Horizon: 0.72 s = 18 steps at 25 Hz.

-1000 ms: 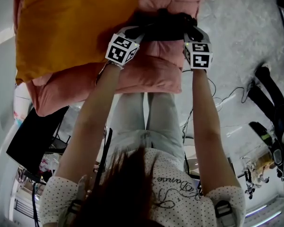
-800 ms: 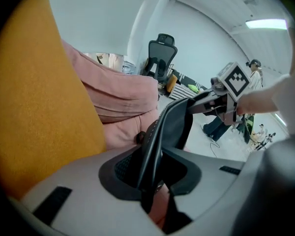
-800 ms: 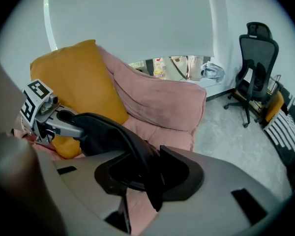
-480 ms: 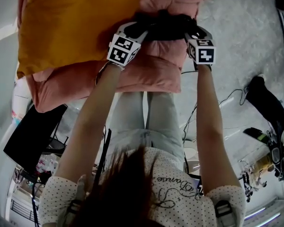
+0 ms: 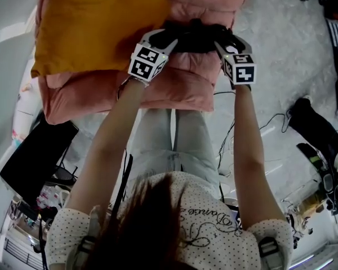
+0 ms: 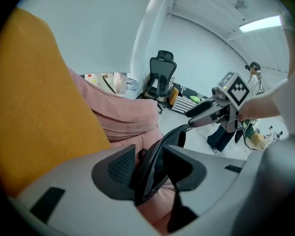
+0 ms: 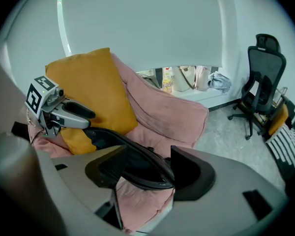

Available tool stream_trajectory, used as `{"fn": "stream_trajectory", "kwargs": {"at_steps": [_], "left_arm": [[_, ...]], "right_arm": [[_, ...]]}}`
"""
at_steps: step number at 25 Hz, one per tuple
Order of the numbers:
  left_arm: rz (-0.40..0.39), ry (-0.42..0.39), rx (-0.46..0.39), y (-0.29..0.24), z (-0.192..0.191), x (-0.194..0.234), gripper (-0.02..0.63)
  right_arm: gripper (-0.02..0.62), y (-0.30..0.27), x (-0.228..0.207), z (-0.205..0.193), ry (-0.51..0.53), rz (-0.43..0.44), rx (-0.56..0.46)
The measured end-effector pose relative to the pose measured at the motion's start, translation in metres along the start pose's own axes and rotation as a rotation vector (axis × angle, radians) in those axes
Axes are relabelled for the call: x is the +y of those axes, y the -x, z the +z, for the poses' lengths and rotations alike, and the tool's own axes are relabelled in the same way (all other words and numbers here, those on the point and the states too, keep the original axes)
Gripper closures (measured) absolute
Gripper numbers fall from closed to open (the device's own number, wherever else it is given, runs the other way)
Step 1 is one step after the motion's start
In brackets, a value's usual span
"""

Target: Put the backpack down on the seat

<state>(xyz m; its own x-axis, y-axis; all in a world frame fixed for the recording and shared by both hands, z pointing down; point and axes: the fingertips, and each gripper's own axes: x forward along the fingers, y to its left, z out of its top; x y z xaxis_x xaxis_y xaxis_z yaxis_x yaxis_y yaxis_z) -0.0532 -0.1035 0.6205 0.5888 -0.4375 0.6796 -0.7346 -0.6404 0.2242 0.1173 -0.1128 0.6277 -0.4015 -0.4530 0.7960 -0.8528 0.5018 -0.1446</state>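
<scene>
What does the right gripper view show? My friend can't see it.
The right gripper, its jaws opening, has the black backpack strap between them, above a pink seat. An orange cushion sits at left behind the left gripper. A black office chair stands at right.

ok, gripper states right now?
Left gripper: opening, black fabric backpack strap between its jaws.
Right gripper: opening, same strap between its jaws.

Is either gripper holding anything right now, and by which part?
Nothing is clamped. The jaws of the left gripper and right gripper are opening; each pair has a black strap of the backpack between it, loose, not squeezed.
</scene>
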Motion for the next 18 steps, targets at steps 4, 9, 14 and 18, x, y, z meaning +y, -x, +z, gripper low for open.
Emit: {"fn": "stream_trajectory", "kwargs": {"at_steps": [4, 9, 14, 18], "left_arm": [[-0.001, -0.002, -0.023, 0.014, 0.011, -0.007, 0.45], [0.016, 0.013, -0.077, 0.04, 0.026, -0.012, 0.473], [0.043, 0.049, -0.168, 0.068, 0.051, -0.011, 0.539], [0.056, 0.026, -0.216, 0.089, 0.069, -0.019, 0.578]], "right_arm": [[0.319, 0.021, 0.007, 0.015, -0.001, 0.0, -0.049], [0.372, 0.055, 0.021, 0.037, 0.008, -0.02, -0.13], [0.498, 0.092, 0.029, 0.066, 0.005, -0.046, -0.241], [0.561, 0.122, 0.036, 0.087, 0.022, -0.056, -0.311]]}}
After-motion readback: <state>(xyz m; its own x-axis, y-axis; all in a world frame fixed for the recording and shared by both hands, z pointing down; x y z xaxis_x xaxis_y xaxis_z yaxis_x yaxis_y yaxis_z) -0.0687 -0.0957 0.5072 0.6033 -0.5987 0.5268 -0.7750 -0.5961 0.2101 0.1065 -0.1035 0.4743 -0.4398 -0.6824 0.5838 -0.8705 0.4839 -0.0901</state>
